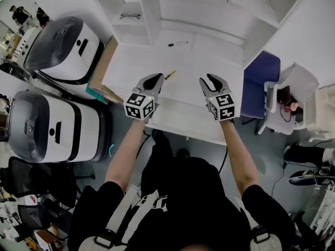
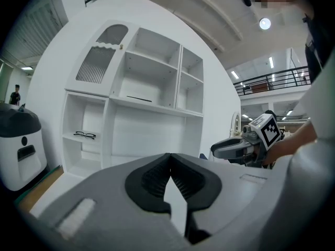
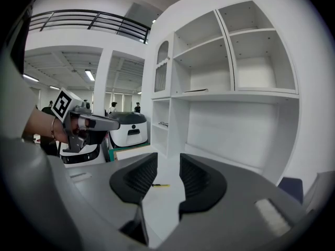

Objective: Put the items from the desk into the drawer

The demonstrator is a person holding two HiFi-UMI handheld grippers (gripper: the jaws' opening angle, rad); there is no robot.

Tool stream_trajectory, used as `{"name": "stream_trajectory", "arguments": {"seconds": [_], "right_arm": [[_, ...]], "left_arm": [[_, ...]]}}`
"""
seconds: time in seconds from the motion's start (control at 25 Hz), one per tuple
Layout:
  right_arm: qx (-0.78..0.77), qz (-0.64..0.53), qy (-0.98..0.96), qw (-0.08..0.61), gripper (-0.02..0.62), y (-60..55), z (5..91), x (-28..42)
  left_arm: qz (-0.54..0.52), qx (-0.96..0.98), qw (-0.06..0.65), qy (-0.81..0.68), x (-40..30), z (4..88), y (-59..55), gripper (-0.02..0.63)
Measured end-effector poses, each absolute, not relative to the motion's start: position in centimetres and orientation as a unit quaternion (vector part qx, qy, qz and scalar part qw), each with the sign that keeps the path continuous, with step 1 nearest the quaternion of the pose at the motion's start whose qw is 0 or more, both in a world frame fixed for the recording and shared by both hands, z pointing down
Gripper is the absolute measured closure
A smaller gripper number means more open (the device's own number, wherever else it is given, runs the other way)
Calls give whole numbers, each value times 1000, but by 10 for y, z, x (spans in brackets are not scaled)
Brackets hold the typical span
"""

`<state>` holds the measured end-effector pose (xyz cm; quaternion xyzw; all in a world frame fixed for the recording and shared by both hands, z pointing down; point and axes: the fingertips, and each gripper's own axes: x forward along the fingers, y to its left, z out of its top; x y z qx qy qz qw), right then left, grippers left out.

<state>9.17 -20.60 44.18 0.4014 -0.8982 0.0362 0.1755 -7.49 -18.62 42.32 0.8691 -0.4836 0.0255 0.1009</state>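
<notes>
**At the desk:** A person in a black top is standing at a white desk (image 1: 141,61), holding the left gripper (image 1: 158,79) and the right gripper (image 1: 208,81) side by side over its near part. The left gripper's jaws are meeting at their tips with nothing between them. The right gripper's jaws are standing slightly apart, also empty.

A yellow pencil (image 1: 170,75) is lying on the desk just beyond the left gripper, and it is showing through the gap of the right jaws in the right gripper view. A black pen (image 1: 177,44) is lying farther back, near the white shelf unit (image 2: 152,77). A pair of glasses (image 1: 130,16) is resting on a low shelf at the unit's left.

A thin dark thing on a higher shelf is too small to tell. The desk's front face is hiding below its edge and behind the person's arms.

A blue chair (image 1: 260,80) is standing at the desk's right end. Two grey-and-white machines (image 1: 60,48) are sitting on the floor at its left, with a brown board (image 1: 102,67) leaning between them and the desk. A railed balcony (image 3: 89,22) is running high across the white hall.
</notes>
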Motion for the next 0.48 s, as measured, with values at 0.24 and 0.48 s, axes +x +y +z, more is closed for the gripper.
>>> {"name": "stream_trajectory", "arguments": {"seconds": [0.24, 0.48], "right_arm": [[415, 34, -890, 183, 460, -246, 441, 65], [428, 38, -882, 193, 460, -279, 447, 35]], "left_arm": [[19, 877, 106, -468, -103, 424, -234, 601], [20, 885, 111, -451, -128, 430, -273, 601]]}}
